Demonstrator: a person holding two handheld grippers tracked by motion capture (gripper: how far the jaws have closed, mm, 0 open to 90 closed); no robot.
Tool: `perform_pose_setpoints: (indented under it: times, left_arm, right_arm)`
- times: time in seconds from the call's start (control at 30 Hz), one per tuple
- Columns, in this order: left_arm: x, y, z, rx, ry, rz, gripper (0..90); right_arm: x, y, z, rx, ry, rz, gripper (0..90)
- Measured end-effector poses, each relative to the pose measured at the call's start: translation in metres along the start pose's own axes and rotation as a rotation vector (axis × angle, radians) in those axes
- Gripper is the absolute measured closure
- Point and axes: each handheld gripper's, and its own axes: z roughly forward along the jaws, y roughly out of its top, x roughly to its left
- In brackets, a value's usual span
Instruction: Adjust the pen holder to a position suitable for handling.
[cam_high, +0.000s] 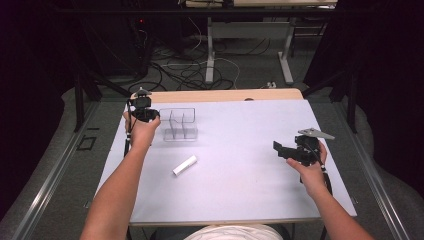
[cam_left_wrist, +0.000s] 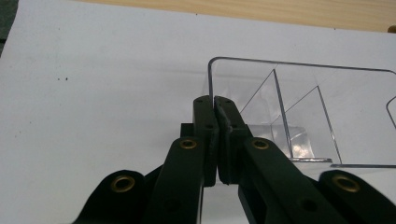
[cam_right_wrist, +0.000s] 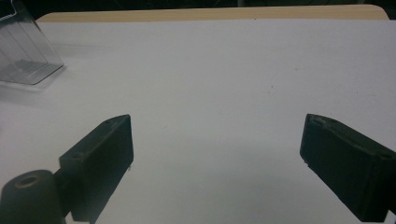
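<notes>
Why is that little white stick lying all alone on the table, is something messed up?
Nothing looks broken or spilled. The white stick just lies slanted on the white table, apart from the clear divided box. The left tool is shut on that box's wall, and the right tool is open over bare table.

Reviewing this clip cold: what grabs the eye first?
The left tongs pinch the near-left wall of a clear divided organizer at the table's far left. A small white cylinder lies alone mid-table. The right tongs hover wide open over bare white surface at the right.
</notes>
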Motion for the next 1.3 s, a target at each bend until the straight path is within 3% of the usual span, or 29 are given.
perform_pose_setpoints:
  times: [0.33, 0.57, 0.67, 0.87, 0.97, 1.07, 1.3]
  left_arm:
    - [-0.003, -0.017, -0.011, 0.007, -0.005, 0.011, 89.1]
    - [0.002, -0.029, -0.014, -0.008, -0.047, -0.017, 88.1]
    - [0.005, -0.032, -0.013, -0.031, -0.058, -0.006, 87.8]
    - [0.006, -0.032, -0.014, -0.026, -0.070, 0.007, 87.3]
    - [0.007, -0.032, -0.014, -0.050, -0.082, -0.006, 84.9]
    - [0.009, -0.031, -0.017, -0.098, -0.088, 0.025, 81.2]
    - [0.013, -0.029, -0.019, -0.140, -0.074, 0.040, 81.0]
  right_arm:
    - [0.001, -0.001, 0.001, 0.008, 0.001, -0.004, 9.1]
    - [0.002, -0.002, 0.002, 0.013, 0.000, 0.001, 9.3]
    - [0.002, -0.002, 0.002, 0.016, 0.000, -0.008, 9.5]
    - [0.003, -0.001, 0.002, 0.014, 0.001, -0.010, 9.6]
    - [0.002, -0.001, 0.002, 0.014, 0.001, -0.012, 9.6]
    - [0.002, -0.001, 0.001, 0.014, 0.003, -0.005, 9.6]
    - [0.002, -0.001, 0.002, 0.012, 0.002, -0.013, 9.6]
